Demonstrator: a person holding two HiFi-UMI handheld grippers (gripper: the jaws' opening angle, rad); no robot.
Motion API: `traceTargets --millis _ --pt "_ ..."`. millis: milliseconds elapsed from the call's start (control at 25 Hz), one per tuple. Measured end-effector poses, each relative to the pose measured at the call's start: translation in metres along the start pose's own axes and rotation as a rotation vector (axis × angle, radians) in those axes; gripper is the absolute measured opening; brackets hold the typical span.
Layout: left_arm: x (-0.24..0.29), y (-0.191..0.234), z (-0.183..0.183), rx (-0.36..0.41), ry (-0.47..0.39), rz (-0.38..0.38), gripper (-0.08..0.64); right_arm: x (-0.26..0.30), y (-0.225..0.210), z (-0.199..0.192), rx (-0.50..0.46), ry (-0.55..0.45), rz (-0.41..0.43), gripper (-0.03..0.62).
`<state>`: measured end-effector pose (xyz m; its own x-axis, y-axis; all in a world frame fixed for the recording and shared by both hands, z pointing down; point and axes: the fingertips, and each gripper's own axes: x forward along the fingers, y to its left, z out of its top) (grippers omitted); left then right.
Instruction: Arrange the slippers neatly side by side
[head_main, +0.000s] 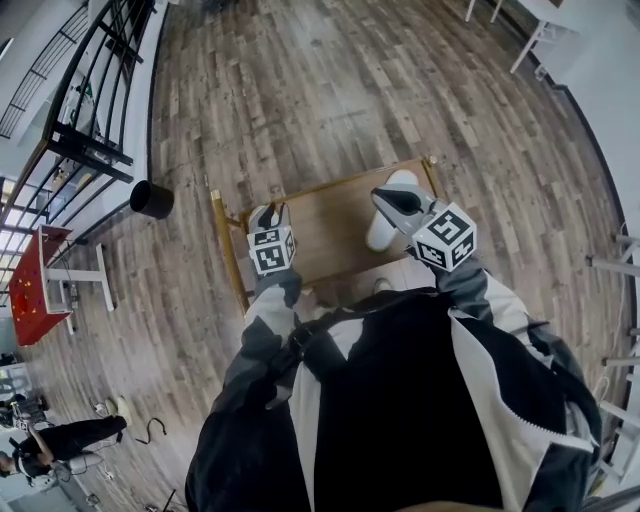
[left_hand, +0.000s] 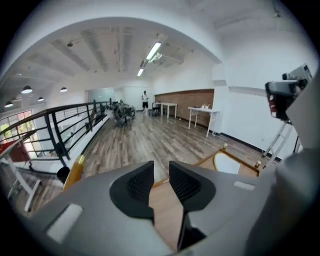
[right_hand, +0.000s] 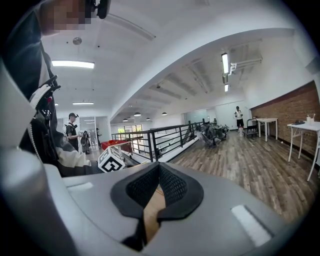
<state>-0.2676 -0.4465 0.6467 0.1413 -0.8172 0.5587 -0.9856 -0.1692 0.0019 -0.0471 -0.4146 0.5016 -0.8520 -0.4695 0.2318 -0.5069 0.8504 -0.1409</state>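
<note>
One white slipper (head_main: 381, 235) lies at the right of the wooden table (head_main: 325, 225); left gripper (head_main: 268, 213) half-open, empty; right gripper (head_main: 390, 198) closed, empty.

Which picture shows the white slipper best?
The head view: the white slipper lies on the wooden table, partly behind the right gripper. The left gripper view catches only part of it. The right gripper view shows none.
</note>
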Motion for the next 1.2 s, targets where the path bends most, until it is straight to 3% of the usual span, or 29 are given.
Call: traceTargets --millis 240,520,840,1200 --pt "-0.05 -0.066 0.098 0.088 -0.262 -0.157 0.065 0.0 -0.005 0.012 -0.021 -0.036 -0.003 0.005" --pt "-0.111 -0.11 0.152 0.137 -0.437 -0.236 0.012 -0.005 -0.01 0.026 -0.014 -0.076 -0.009 0.005" --pt "-0.13 -0.12 0.15 0.165 -0.467 -0.257 0.012 -0.002 0.0 0.033 -0.029 -0.109 -0.006 0.005" --pt "-0.138 -0.109 0.151 0.134 -0.473 -0.258 0.012 0.004 0.006 0.036 -0.03 -0.107 -0.001 0.005"
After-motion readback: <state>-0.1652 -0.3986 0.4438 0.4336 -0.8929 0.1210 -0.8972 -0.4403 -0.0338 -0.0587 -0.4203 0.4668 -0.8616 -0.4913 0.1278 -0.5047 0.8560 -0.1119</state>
